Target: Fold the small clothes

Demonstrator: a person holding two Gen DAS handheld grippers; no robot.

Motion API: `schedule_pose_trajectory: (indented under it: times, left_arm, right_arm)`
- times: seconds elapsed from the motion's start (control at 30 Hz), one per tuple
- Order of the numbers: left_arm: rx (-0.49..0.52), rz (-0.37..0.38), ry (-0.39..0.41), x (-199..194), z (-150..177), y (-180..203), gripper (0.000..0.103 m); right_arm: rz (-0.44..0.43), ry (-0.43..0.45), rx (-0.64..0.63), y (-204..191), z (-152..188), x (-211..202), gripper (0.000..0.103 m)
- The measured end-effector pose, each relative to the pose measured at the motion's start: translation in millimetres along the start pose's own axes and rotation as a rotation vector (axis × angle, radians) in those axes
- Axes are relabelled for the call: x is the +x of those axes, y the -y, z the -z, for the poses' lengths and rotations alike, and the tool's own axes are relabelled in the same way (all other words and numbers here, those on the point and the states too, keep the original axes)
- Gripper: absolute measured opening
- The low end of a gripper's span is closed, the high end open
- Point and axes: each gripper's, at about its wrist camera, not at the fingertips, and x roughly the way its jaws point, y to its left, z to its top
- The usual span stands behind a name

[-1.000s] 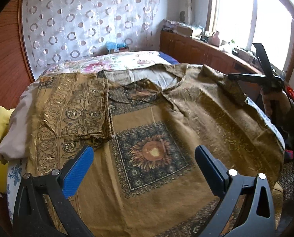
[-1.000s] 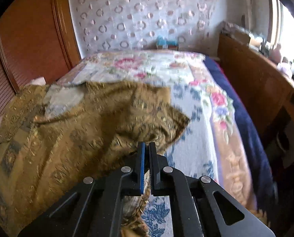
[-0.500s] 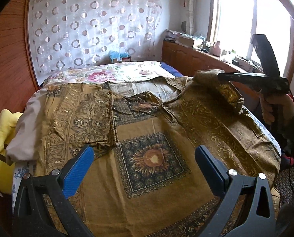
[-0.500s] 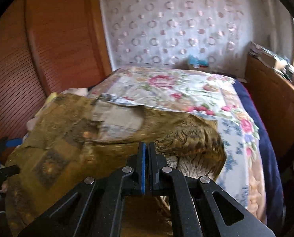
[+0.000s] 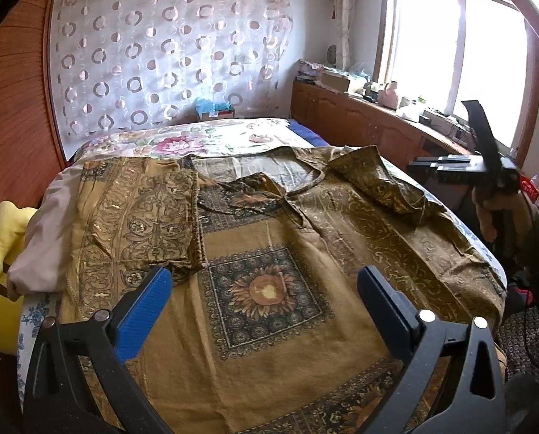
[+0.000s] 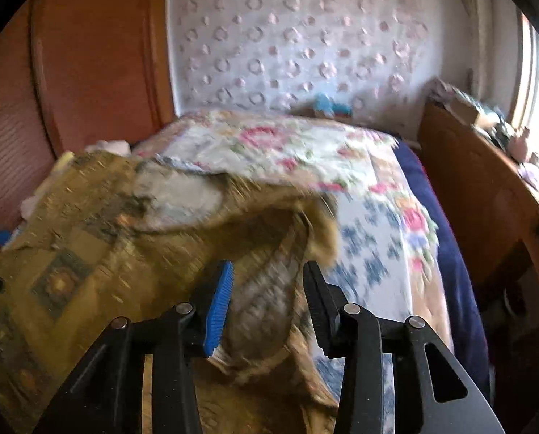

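Observation:
A gold-brown patterned shirt (image 5: pixel 269 289) lies spread on the bed, its left sleeve (image 5: pixel 153 217) folded in over the body. Its right sleeve (image 5: pixel 385 184) lies loosely folded inward over the right shoulder. My left gripper (image 5: pixel 262 303) is open and empty, held above the shirt's lower middle. My right gripper (image 6: pixel 267 300) is open just above the right sleeve (image 6: pixel 269 253), holding nothing; it also shows in the left wrist view (image 5: pixel 446 168) at the bed's right edge, seen side on.
A floral bedspread (image 5: pixel 204 141) covers the bed beyond the shirt. A yellow cushion (image 5: pixel 1 246) sits at the left edge. A wooden wardrobe (image 5: pixel 12 126) stands left, wooden cabinets (image 5: pixel 359 126) with clutter run under the window on the right.
My right gripper carried the right sleeve up and inward, then opened and let it drop onto the shirt. My left gripper stayed open and rose slightly.

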Motion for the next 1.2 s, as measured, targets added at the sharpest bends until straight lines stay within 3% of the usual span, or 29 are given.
schedule_pose_trajectory:
  times: [0.2,0.27,0.33,0.43,0.83,1.1,1.2]
  left_arm:
    - [0.008,0.007,-0.011,3,1,4,0.103]
    - [0.008,0.006,-0.012,3,1,4,0.103]
    - [0.006,0.005,-0.013,3,2,3,0.103]
    - [0.005,0.004,-0.012,3,1,2,0.103]
    - [-0.006,-0.005,-0.007,1,2,-4,0.103]
    - [-0.025,-0.012,0.005,-2,2,-10,0.103]
    - [-0.029,-0.015,0.006,-4,3,-12,0.103]
  right_arm:
    - [-0.003,-0.081,0.039,0,6,21,0.041]
    - [-0.015,-0.092,0.032,-2,4,26,0.031]
    - [-0.024,-0.095,0.016,-7,2,30,0.012]
    - [-0.039,-0.077,-0.008,-11,1,30,0.007]
    - [-0.111,-0.012,-0.075,-33,11,2,0.004]
    - [-0.238,-0.078,-0.102,-57,24,10,0.004]
    - [-0.217,-0.093,-0.123,-60,27,19,0.004]
